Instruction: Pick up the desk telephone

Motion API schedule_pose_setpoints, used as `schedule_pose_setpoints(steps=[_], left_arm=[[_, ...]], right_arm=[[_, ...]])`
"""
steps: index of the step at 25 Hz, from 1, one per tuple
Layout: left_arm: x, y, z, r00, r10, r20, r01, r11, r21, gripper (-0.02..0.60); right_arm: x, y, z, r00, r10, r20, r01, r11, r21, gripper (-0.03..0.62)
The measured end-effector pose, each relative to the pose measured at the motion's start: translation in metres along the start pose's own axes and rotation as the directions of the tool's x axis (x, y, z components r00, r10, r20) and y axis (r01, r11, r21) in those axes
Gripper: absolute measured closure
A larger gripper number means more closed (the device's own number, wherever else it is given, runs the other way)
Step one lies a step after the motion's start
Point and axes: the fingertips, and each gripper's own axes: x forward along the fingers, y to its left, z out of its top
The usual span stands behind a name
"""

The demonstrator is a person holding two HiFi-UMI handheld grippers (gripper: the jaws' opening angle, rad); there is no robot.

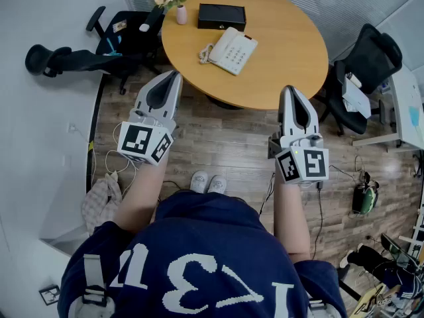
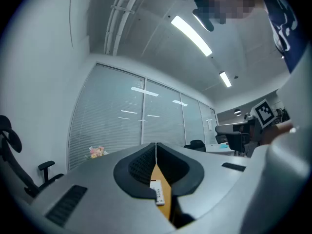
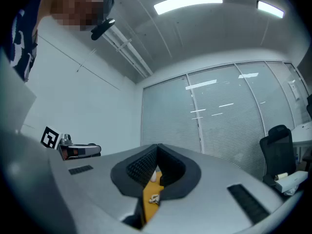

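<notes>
The white desk telephone lies on the round wooden table, with its coiled cord at its left end. Both grippers hang over the floor, short of the table's near edge and pointing at it. My left gripper is shut and holds nothing, its tip below and left of the phone. My right gripper is shut and empty too, further right. In the left gripper view the jaws of the left gripper meet, and a strip of the telephone shows below them. The right gripper shows its jaws touching.
A black box and a pink vase of flowers stand at the table's far side. One black office chair is left of the table, another right of it. A desk is far right, and cables lie on the wooden floor.
</notes>
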Motion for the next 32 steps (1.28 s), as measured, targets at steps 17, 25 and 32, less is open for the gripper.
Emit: schedule_pose_setpoints(steps=[17, 25, 32], left_arm=[[-0.007, -0.030, -0.001, 0.999, 0.035, -0.005, -0.035, 0.999, 0.000, 0.561], [-0.003, -0.037, -0.002, 0.997, 0.071, -0.008, -0.071, 0.997, 0.003, 0.561], [0.002, -0.027, -0.008, 0.995, 0.102, -0.008, -0.102, 0.995, 0.004, 0.561]], right_arm=[[-0.022, -0.001, -0.003, 1.000, 0.027, -0.004, -0.027, 0.999, 0.035, 0.566], [-0.014, -0.010, -0.004, 0.998, 0.070, -0.004, -0.070, 0.997, 0.043, 0.565], [0.000, -0.013, -0.008, 0.995, 0.101, -0.002, -0.100, 0.994, 0.049, 0.565]])
